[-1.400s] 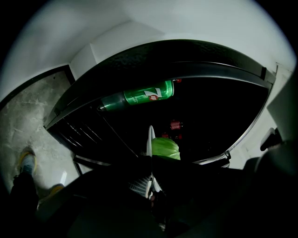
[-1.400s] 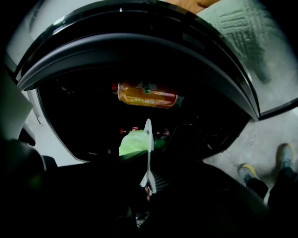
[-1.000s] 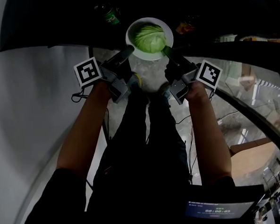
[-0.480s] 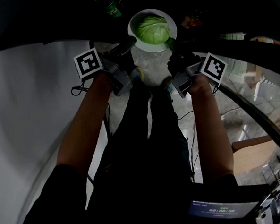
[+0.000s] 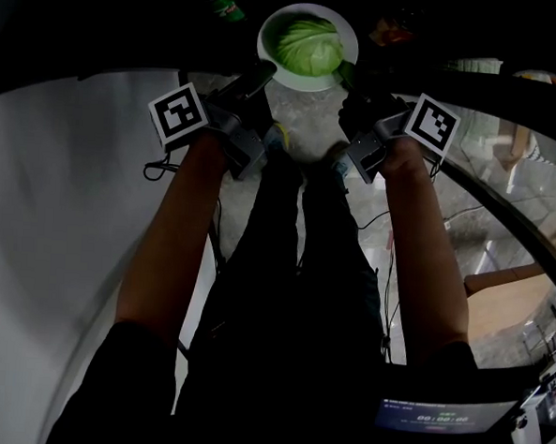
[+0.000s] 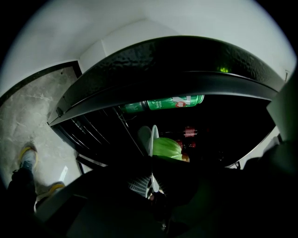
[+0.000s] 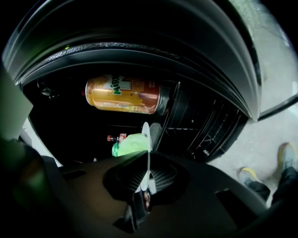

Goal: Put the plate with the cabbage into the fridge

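Observation:
A white plate carrying a pale green cabbage is held out in front of me, inside the dark fridge opening. My left gripper is shut on the plate's left rim and my right gripper on its right rim. In the left gripper view the plate shows edge-on between the left gripper jaws, with the cabbage on its right. The right gripper view has the plate edge-on too, the cabbage on its left, and the right gripper clamped on the rim.
A green can lies on the fridge's left side and an orange can on its right. Small red bottles stand deeper inside. Black wire racks line the fridge walls. My legs and shoes are on the stone floor below.
Both grippers have carried the plate forward, further into the dark fridge opening. The grip on both rims is unchanged.

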The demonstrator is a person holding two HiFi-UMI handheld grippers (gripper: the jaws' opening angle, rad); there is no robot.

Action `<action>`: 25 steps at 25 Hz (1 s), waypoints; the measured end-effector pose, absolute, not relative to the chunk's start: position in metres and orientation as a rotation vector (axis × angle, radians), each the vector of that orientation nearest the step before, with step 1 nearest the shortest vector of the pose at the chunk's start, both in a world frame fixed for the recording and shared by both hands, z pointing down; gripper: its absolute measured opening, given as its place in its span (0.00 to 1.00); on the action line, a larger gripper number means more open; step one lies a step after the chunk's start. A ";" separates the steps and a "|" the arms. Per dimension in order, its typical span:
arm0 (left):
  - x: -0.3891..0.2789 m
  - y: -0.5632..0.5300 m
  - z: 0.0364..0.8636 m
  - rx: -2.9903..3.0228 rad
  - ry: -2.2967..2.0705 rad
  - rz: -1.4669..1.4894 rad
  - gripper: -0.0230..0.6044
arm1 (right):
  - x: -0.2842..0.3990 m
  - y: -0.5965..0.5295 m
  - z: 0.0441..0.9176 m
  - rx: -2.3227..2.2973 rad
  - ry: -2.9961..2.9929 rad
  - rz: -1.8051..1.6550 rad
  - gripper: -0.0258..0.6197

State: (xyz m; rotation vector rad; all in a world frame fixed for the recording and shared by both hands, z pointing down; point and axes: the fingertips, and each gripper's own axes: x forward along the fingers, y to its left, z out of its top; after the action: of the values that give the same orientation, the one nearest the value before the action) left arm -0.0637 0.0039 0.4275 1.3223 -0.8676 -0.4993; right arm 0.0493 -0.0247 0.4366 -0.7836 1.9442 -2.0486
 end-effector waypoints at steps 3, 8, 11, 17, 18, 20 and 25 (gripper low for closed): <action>-0.064 0.002 0.431 1.316 -0.877 -0.499 0.05 | 0.048 -0.027 0.441 -0.820 1.961 -2.041 0.07; -0.066 0.001 0.438 1.307 -0.881 -0.515 0.05 | 0.044 -0.028 0.447 -0.835 1.968 -2.034 0.08; -0.067 0.000 0.443 1.300 -0.881 -0.523 0.05 | 0.041 -0.027 0.453 -0.840 1.962 -2.042 0.08; -0.069 0.003 0.442 1.297 -0.886 -0.538 0.05 | 0.045 -0.024 0.452 -0.847 1.932 -2.032 0.08; -0.070 0.003 0.442 1.300 -0.888 -0.534 0.06 | 0.046 -0.024 0.451 -0.849 1.933 -2.029 0.08; -0.071 0.004 0.442 1.308 -0.888 -0.525 0.06 | 0.050 -0.024 0.451 -0.852 1.943 -2.020 0.08; -0.073 0.006 0.439 1.317 -0.886 -0.539 0.06 | 0.058 -0.022 0.445 -0.867 2.005 -1.949 0.08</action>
State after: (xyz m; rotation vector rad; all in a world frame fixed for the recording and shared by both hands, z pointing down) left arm -0.0734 0.0064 0.4386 1.3173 -0.8864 -0.5388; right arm 0.0576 -0.0224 0.4454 -0.8673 2.0055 -1.9494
